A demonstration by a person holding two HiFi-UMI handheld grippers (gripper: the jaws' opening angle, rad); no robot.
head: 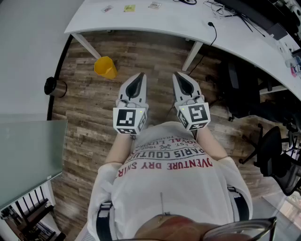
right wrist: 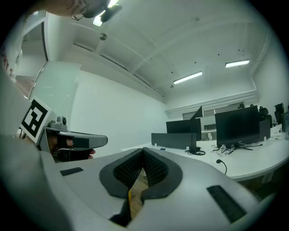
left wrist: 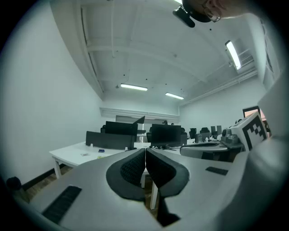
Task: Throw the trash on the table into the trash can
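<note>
**A:** State of the tongs?

**B:** Left tongs (head: 139, 78) are clenched, pads pressed together, nothing between them. Right tongs (head: 181, 78) are the same, closed on nothing. Both are held level, side by side, just ahead of the person's chest, noses toward the surface (head: 178, 21).

**A:** Reason for that posture?

**B:** My judgement is a neutral carry. Closed and level, they suit walking up, not picking.

**A:** Location of the trash?

**B:** Three small pieces lie in a loose row on the white surface, near its front edge: a pale wrapper (head: 107, 8), a yellow scrap (head: 129, 8) and another pale wrapper (head: 154, 5). All are well apart from both tongs.

**A:** And the trash can?

**B:** The yellow trash can (head: 105, 67) sits on the wooden floor (head: 155, 52), just in front of the surface's edge and beside one leg, between the person and the trash. Placed there, I judge, so the carry from surface to can is short.

**A:** Progress?

**B:** None recorded. No piece has been lifted. The tongs will have to open before any grasp.
</note>
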